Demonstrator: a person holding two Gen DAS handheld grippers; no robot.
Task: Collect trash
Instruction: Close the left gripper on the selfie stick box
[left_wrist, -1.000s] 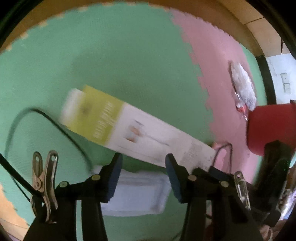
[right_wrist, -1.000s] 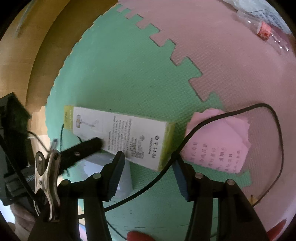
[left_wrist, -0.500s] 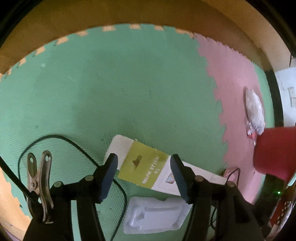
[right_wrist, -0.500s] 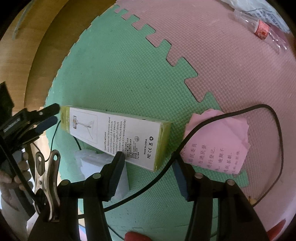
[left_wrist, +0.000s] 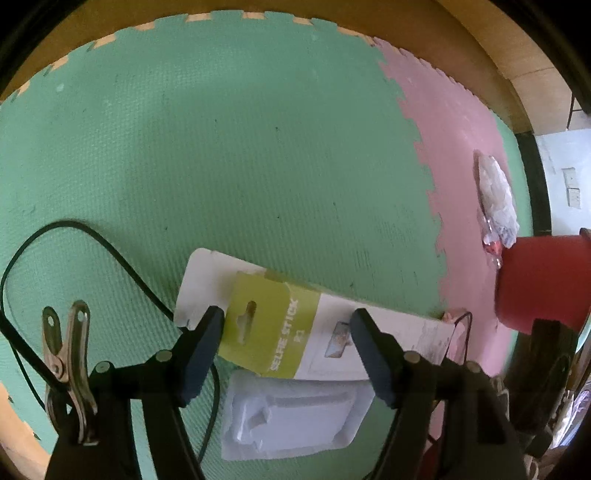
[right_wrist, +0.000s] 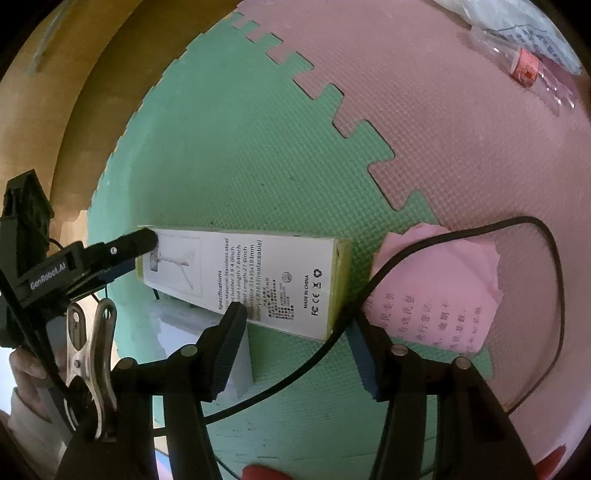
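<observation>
Since a second ago the left gripper (left_wrist: 286, 347) has swung in over the hang-tab end of the box (left_wrist: 295, 332), and its jaws have just been opening: they now stand wide, one to each side of the yellow-green tab, gripping nothing. From the right wrist view one of its fingers (right_wrist: 133, 245) reaches the box's far end; whether it touches I cannot tell. Right gripper (right_wrist: 295, 332) has kept its place, jaws partly open over the box's printed end, not pressing on it.

One box lies flat on the green mat (left_wrist: 221, 147), near the toothed seam with the pink mat (right_wrist: 461, 147). One clear plastic tray (left_wrist: 291, 417) lies just beside it. One pink paper (right_wrist: 439, 291) sits by the box's end, a black cable (right_wrist: 546, 258) looping over it. One crumpled wrapper (left_wrist: 496, 192) lies on the pink mat close to one red bin (left_wrist: 543, 280). Green mat beyond the box is bare up to the wooden floor (left_wrist: 424, 33)
</observation>
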